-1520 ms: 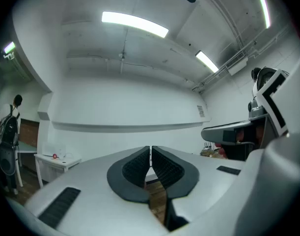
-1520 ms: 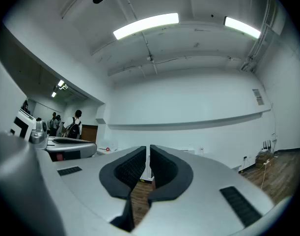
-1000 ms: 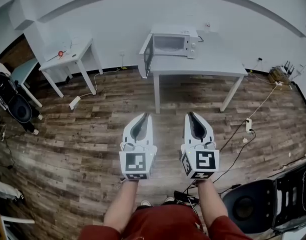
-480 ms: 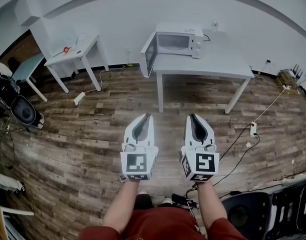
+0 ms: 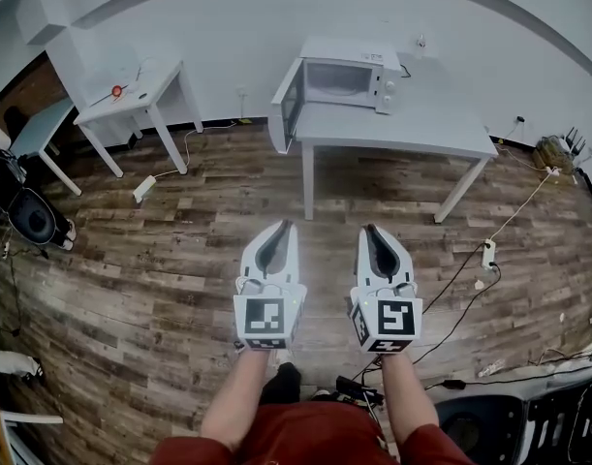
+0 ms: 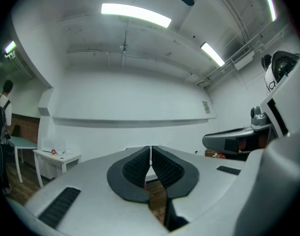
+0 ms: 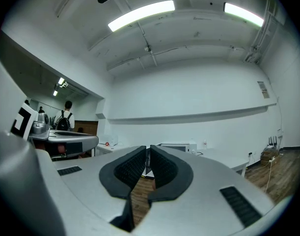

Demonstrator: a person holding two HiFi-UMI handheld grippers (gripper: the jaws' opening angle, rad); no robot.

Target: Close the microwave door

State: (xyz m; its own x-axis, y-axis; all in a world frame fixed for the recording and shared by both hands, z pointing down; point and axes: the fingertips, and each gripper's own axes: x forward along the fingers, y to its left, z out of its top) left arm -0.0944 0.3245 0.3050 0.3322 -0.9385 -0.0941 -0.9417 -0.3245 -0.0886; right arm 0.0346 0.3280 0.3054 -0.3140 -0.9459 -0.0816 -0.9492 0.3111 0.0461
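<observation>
A white microwave [image 5: 346, 77] stands at the left end of a white table [image 5: 412, 129] against the far wall. Its door [image 5: 284, 112] hangs swung open to the left, past the table's corner. Both grippers are held side by side over the wooden floor, far short of the table, pointing level toward it. My left gripper [image 5: 279, 227] is shut with nothing in it, and so is my right gripper [image 5: 371, 229]. In the right gripper view the microwave [image 7: 177, 147] shows small just beyond the closed jaws [image 7: 148, 149]. The left gripper view shows its jaws [image 6: 150, 149] closed against the white wall.
A small white side table [image 5: 131, 100] with a red object stands at the back left, with dark bags [image 5: 24, 211] on the floor nearby. Cables and a power strip [image 5: 487, 253] lie at the right. A black chair [image 5: 528, 424] sits at the lower right. A person [image 7: 67, 116] stands far off.
The table and microwave show slightly larger and nearer, and the chair at the lower right has slid toward the frame's edge. Both grippers keep the same shut pose side by side.
</observation>
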